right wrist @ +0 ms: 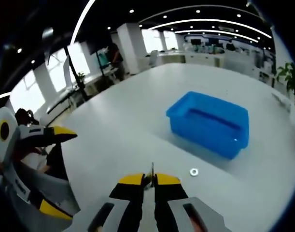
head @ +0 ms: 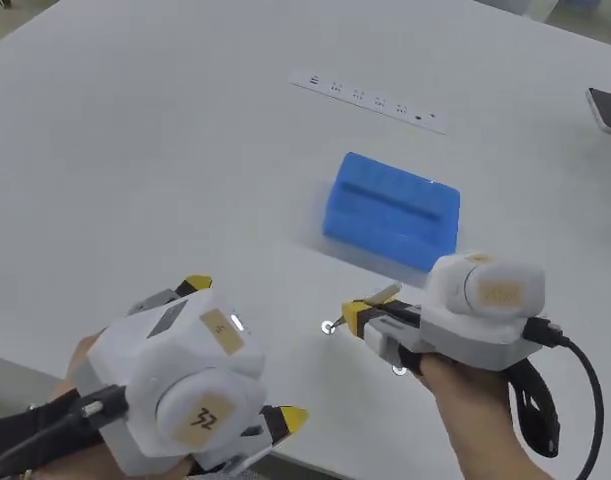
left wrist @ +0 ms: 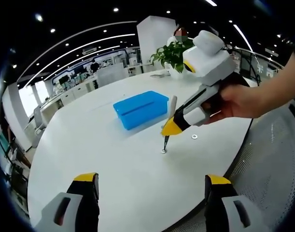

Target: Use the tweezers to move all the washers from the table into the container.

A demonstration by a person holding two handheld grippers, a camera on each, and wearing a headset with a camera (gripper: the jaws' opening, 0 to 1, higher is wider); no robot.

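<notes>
A blue container (head: 390, 210) stands mid-table. My right gripper (head: 357, 316) is shut on the tweezers (head: 384, 293), just in front of the container. In the left gripper view the tweezers (left wrist: 165, 141) point down, with their tip at a small washer (left wrist: 163, 151). That washer (head: 328, 327) lies just left of the right gripper's yellow tips. A second washer (head: 400, 371) lies close under the right hand. My left gripper (head: 243, 350) is open at the lower left with nothing between its jaws. The right gripper view has the tweezers (right wrist: 152, 168), a washer (right wrist: 194, 171) and the container (right wrist: 210, 121) ahead.
A white power strip (head: 370, 100) lies beyond the container. A phone (head: 607, 108) rests at the far right edge. A potted plant (left wrist: 171, 53) stands on the table's far side. The table's near edge (head: 335, 465) runs just under both hands.
</notes>
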